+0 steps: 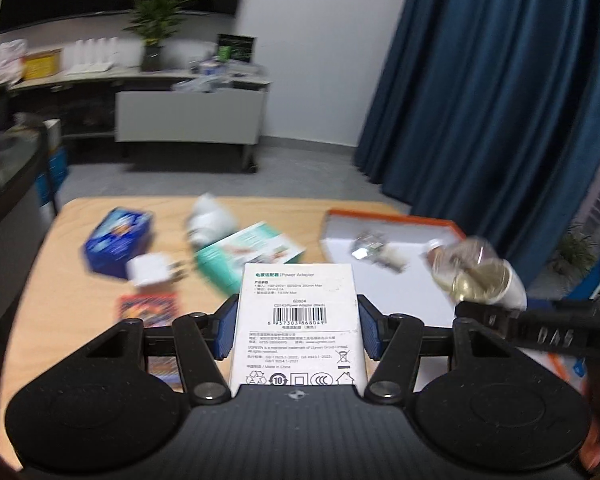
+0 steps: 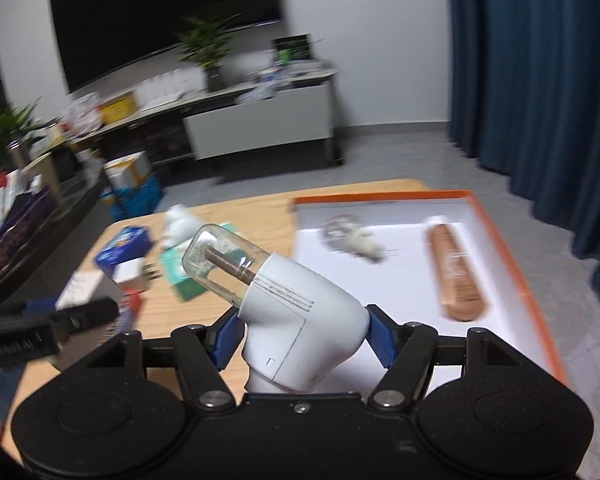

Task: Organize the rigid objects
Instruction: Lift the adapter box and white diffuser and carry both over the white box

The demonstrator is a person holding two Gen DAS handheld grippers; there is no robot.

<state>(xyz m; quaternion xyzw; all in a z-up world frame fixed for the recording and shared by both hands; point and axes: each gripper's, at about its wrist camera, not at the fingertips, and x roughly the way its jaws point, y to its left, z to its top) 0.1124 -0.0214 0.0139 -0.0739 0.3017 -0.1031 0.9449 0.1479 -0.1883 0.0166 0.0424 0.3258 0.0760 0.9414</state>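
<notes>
Our left tongs (image 1: 296, 330) clench a white adapter box (image 1: 298, 320); our right tongs (image 2: 302, 334) grip a white dome-capped device (image 2: 300, 320) above the bench (image 2: 236, 216)

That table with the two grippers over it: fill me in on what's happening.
A person is tidying a wooden table, a handheld gripper in each hand. The left gripper is shut on a white power adapter box. The right gripper is shut on a white device with a clear glass tip. Both are held above the table. An orange-rimmed white tray already holds a brown tube and a small silvery item. Several boxes remain scattered on the table.
</notes>
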